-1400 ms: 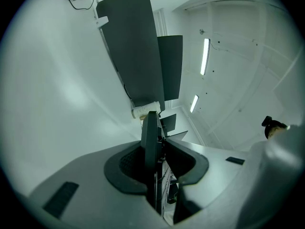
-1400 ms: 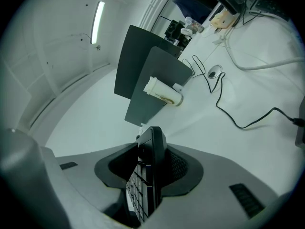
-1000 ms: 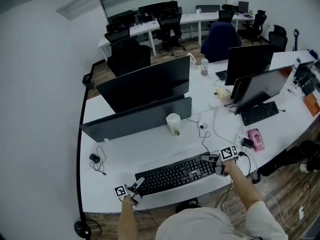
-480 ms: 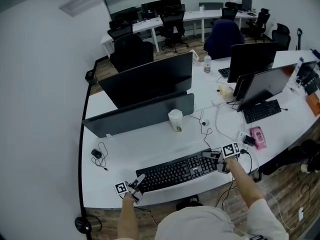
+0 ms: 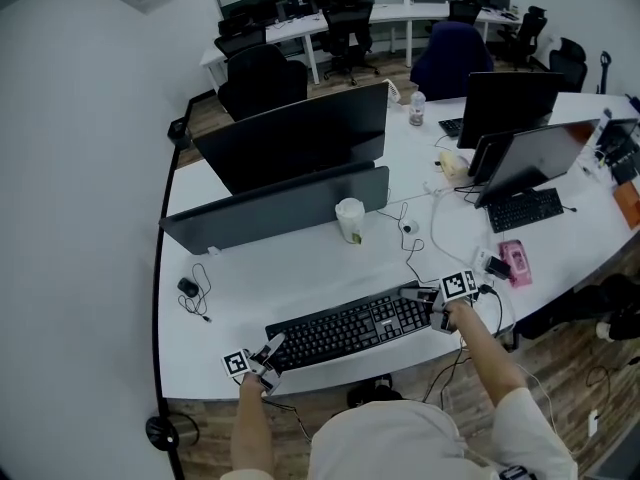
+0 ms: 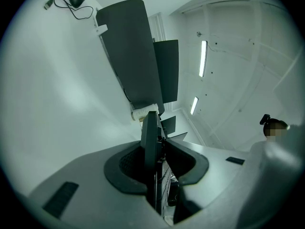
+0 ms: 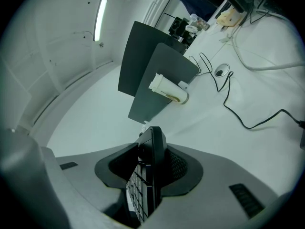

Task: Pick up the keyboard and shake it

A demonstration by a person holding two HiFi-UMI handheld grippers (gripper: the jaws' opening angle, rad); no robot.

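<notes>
The flat, black, rectangular keyboard (image 5: pixel 350 328), its rows of small keys facing up, was at the front edge of the smooth, white, curved surface (image 5: pixel 290 283). The left tool (image 5: pixel 270 351) was clamped on the keyboard's left end and the right tool (image 5: pixel 430 310) on its right end. Behind it stood a white tapered cup (image 5: pixel 349 220), whose contents could not be seen.

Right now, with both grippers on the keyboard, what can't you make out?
- Whether the keyboard is clear of the desk: head view looks steeply down, no gap shows.
- Key legends: too small in head view, edge-on in both gripper views.
- Pink item: too small in head view to identify.
</notes>
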